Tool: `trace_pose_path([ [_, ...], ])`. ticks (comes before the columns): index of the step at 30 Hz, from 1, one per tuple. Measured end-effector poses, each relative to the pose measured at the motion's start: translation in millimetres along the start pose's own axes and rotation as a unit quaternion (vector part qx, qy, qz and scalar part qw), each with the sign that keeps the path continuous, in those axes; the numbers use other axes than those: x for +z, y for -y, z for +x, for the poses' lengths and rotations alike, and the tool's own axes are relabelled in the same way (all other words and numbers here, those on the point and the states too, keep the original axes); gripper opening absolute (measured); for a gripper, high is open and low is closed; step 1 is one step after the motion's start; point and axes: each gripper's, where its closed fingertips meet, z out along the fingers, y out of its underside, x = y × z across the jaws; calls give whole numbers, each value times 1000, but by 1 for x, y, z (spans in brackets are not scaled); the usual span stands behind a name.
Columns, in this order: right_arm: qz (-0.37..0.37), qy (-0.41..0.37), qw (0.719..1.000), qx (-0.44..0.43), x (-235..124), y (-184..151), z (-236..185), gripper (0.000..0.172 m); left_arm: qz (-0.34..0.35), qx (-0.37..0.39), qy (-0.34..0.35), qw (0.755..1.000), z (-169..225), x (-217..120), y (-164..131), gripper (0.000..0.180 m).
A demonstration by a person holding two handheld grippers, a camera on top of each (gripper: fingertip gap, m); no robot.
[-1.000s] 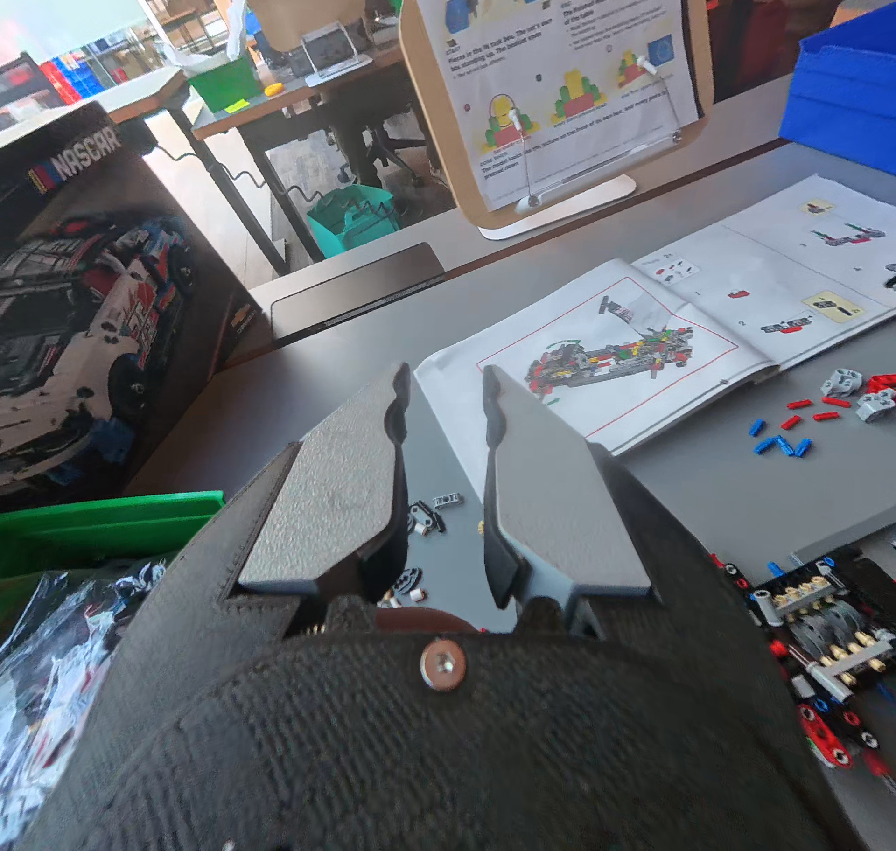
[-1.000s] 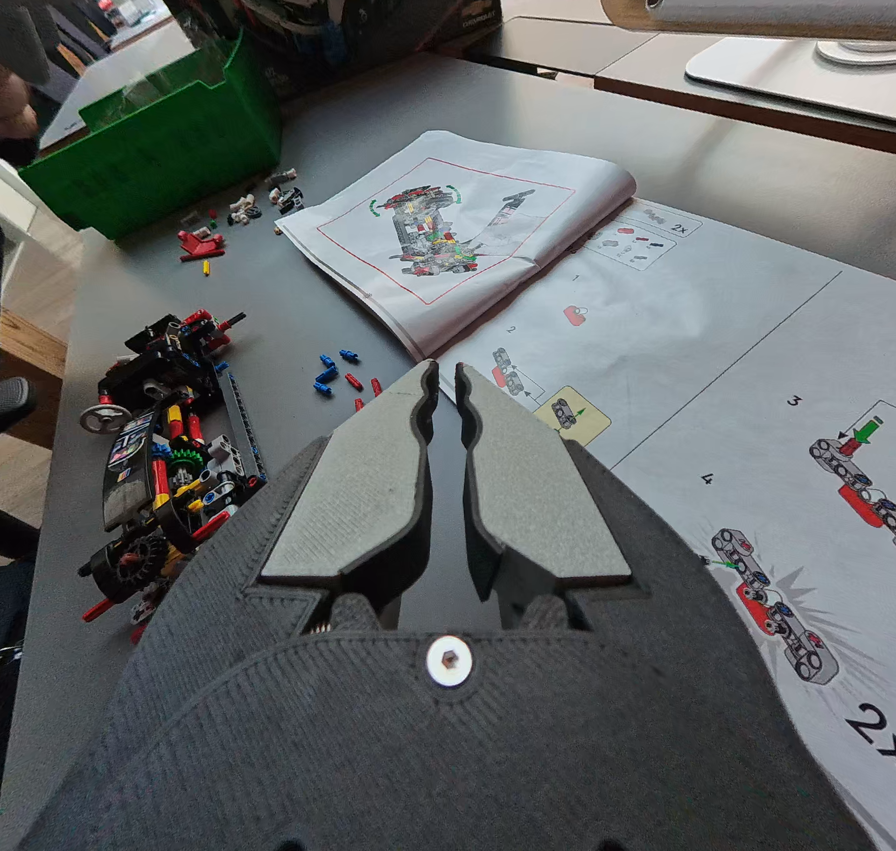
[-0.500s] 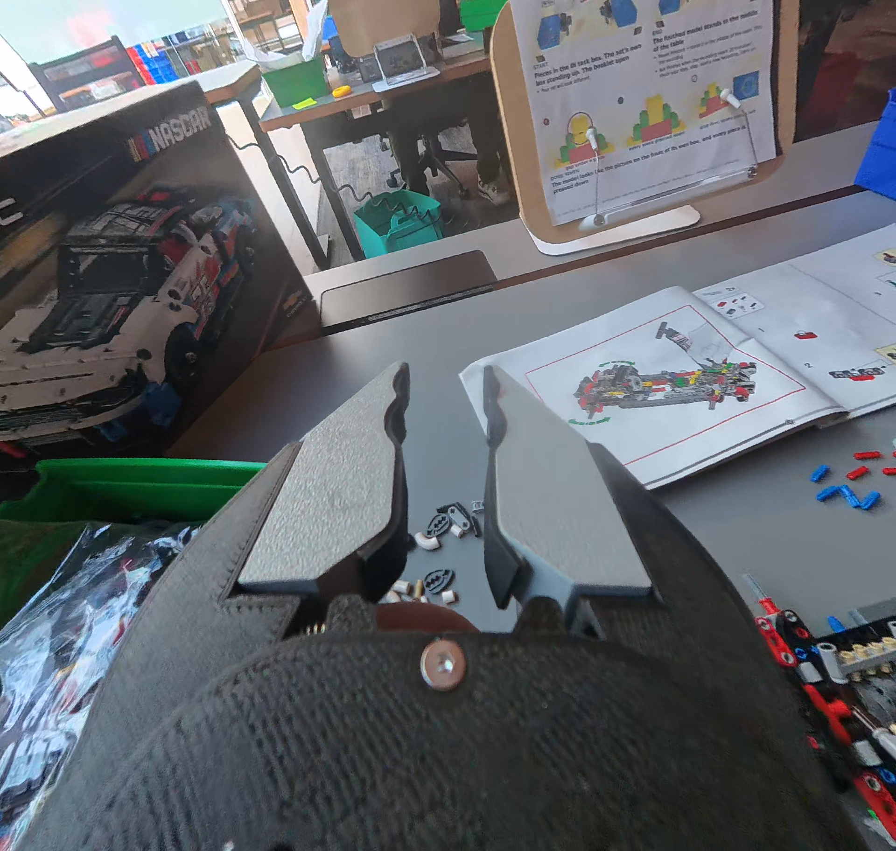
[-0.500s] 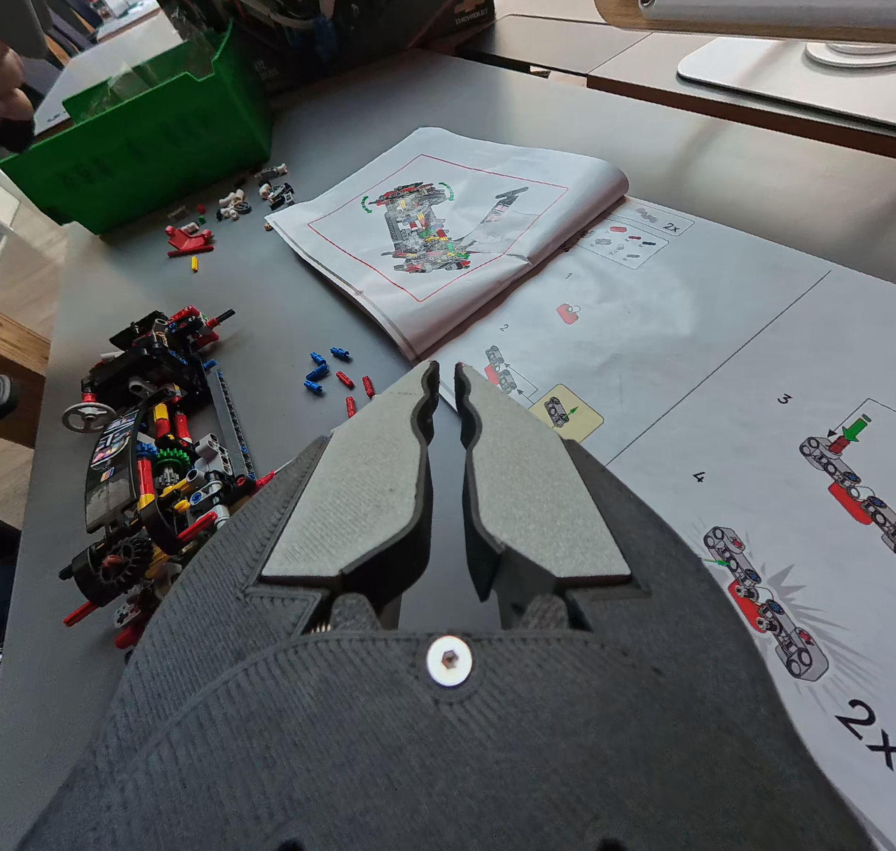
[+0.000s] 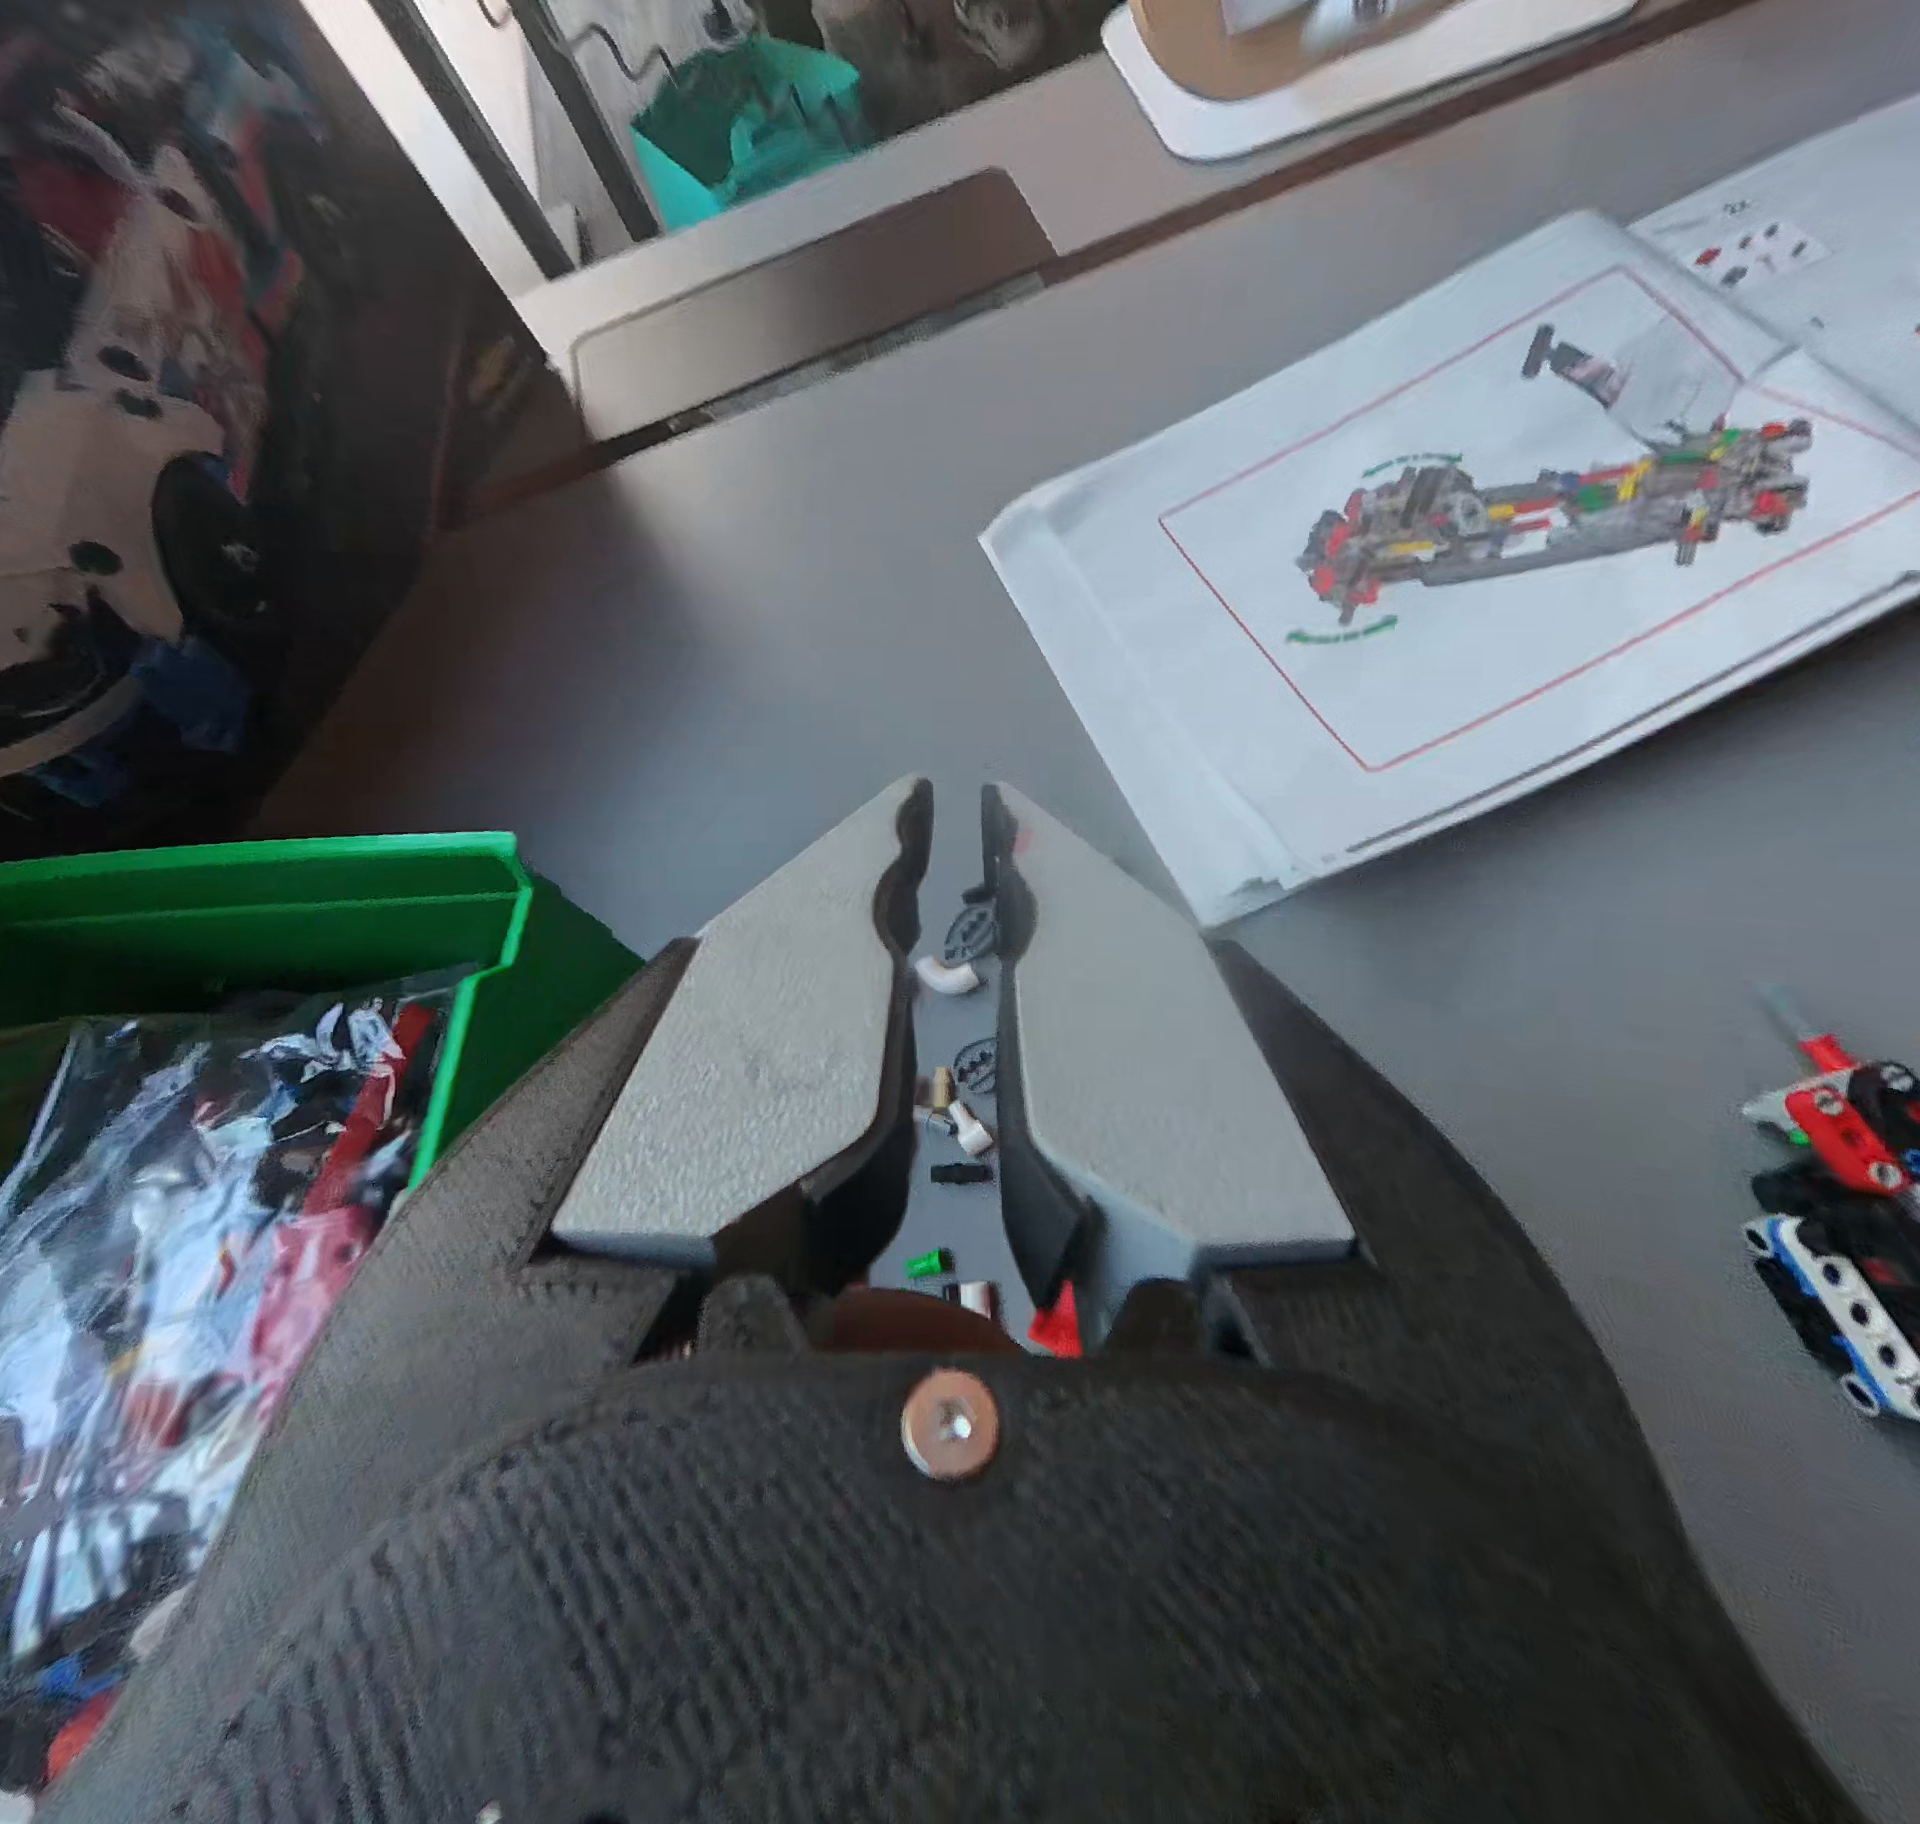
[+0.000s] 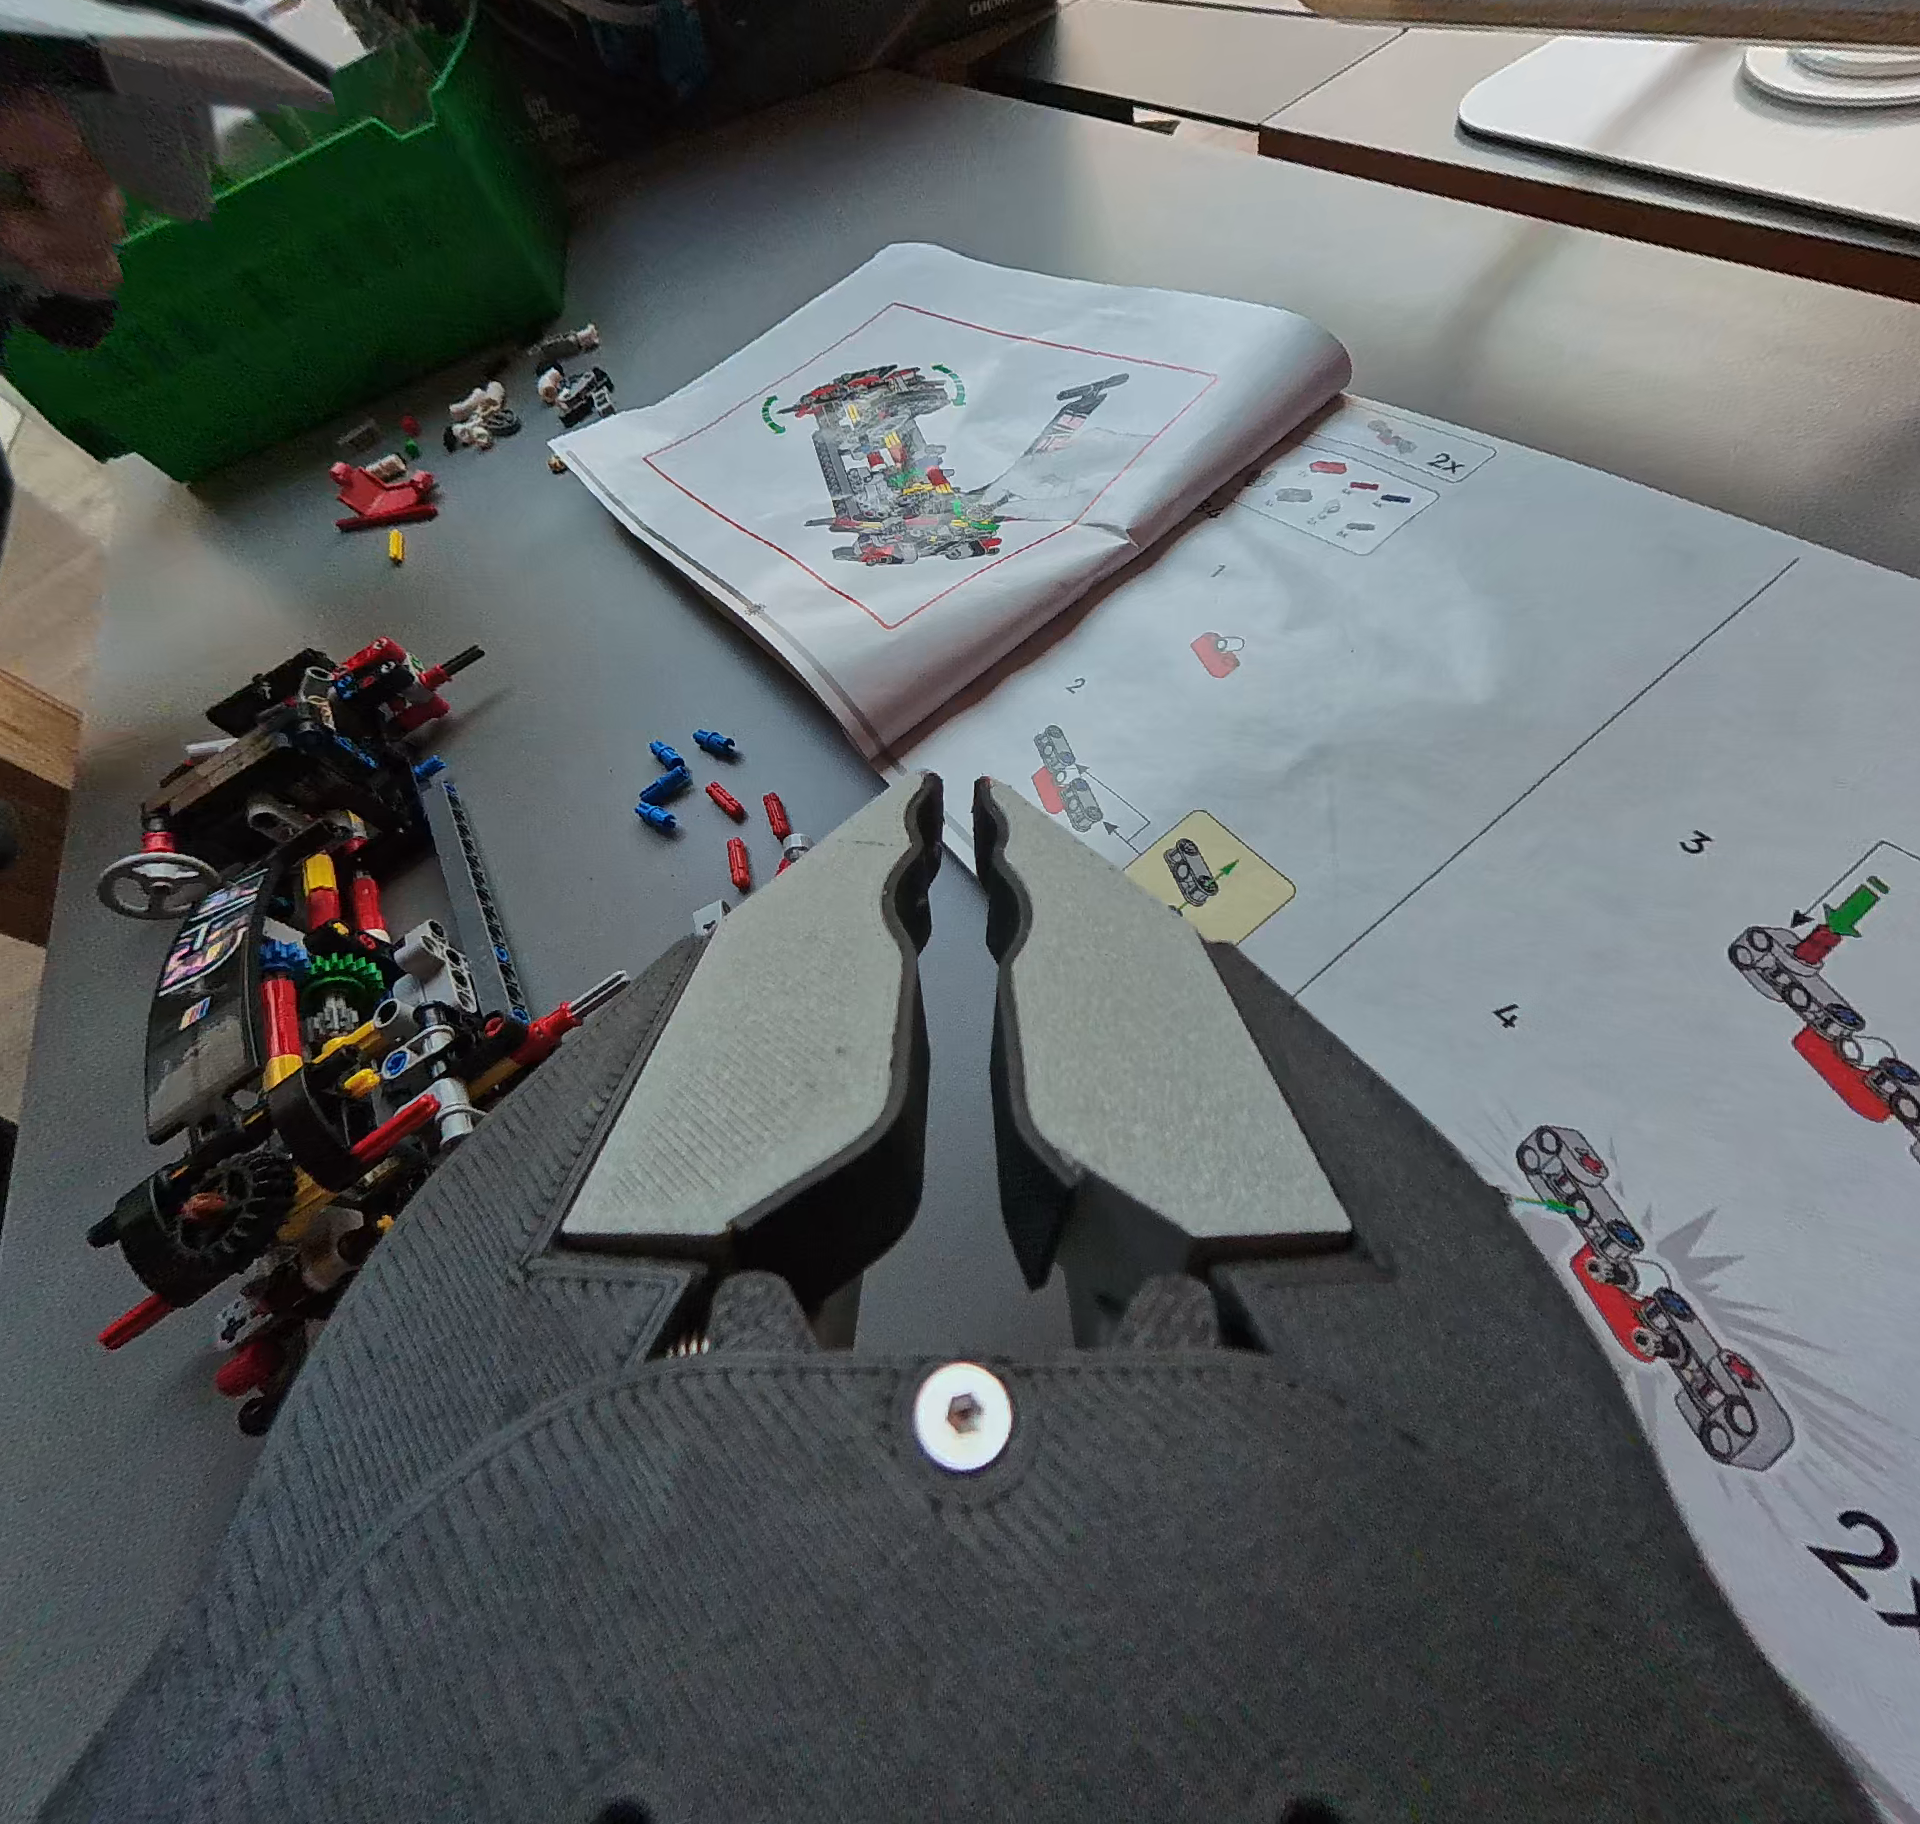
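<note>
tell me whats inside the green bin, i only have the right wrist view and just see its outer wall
Observer: Clear bags of mixed pieces lie in the green bin.
Operator: and where is the left gripper pointing
Observer: The left gripper points over the small loose pieces on the table beside that bin, and its jaws are nearly together.
Operator: anything behind the table on that side
Observer: A teal bin stands on the floor beyond it.
</note>
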Motion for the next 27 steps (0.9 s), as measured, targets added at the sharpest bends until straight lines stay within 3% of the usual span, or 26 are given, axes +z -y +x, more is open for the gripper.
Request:
trace_pose_path([
  [6,-5,1,1000,-5,2,-1,-2,3,-84,15,-12,996,-1,37,-45,8],
  [18,-5,4,1000,-7,2,-1,-4,3,-29,-33,13,999,-33,2,-23,6],
  [27,-3,3,1000,-4,2,-1,-3,3,-43,-13,0,999,-24,5,-26,6],
])
